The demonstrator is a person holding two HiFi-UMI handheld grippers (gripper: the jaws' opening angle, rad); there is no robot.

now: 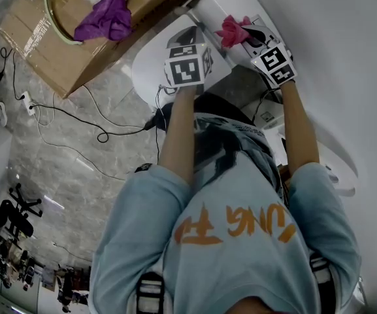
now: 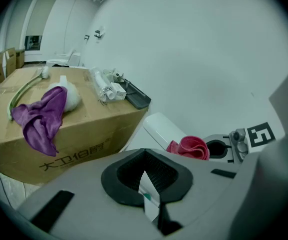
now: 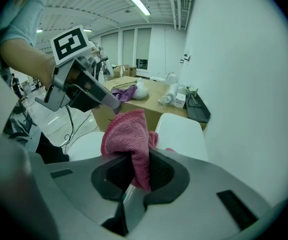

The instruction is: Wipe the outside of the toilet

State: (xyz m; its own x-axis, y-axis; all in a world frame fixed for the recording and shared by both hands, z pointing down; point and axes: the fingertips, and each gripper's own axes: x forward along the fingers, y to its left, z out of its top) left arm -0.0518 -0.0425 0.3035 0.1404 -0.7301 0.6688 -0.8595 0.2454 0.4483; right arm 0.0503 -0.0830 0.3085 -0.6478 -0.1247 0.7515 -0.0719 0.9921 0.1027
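Pink cloth pinched in right claw by toilet; left claw closed, seemingly empty; box beside.

Nubby cloth, glossy toilet

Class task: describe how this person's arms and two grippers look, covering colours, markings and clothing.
The left gripper and right gripper have grey bodies with black-lined jaws. Each carries a white cube printed with black square markers. The person wears a light blue short-sleeved shirt with orange lettering, leaving the forearms bare.
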